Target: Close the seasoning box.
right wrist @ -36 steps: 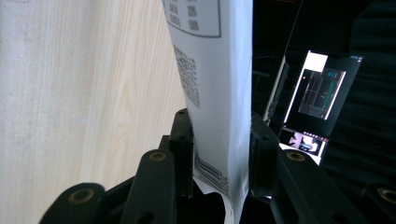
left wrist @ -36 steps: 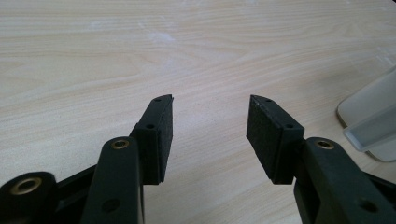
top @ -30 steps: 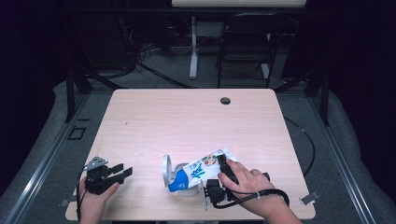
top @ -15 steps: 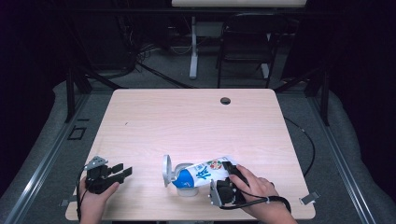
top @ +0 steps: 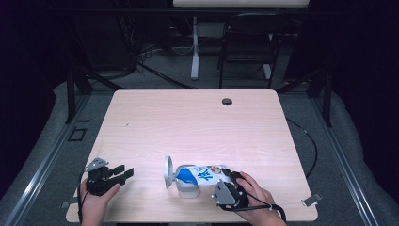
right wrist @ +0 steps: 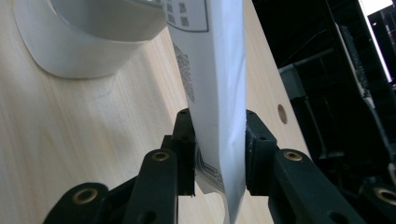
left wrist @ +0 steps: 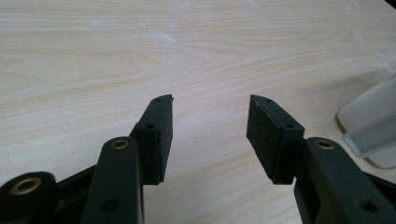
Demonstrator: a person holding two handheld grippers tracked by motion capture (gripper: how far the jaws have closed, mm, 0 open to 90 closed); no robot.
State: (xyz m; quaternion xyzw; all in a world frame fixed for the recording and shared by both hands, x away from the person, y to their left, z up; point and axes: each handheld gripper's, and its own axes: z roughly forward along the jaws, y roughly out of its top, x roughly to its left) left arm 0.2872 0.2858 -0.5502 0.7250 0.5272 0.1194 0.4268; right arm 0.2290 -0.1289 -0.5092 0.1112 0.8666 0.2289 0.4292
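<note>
Right jaws clamped on pouch; left jaws apart, holding nothing.
My right gripper (top: pixel 225 183) pinches the end of the blue-and-white pouch (top: pixel 203 174), which lies tipped over the white cup (top: pixel 188 189) at the bench's (top: pixel 197 122) near edge. My left gripper (top: pixel 123 172) rests well apart.

Left gripper (left wrist: pixel 210 121), lower centre of its own view: 2 black jaws with flat matte pads, small recessed screw holes, brass-coloured pivot bushings. Right gripper (right wrist: pixel 217 149), lower centre: same black links and brass bushings. High view, lower left and lower right: grey 3-cornered top plates, thin black trailing cables, bare forearms.
</note>
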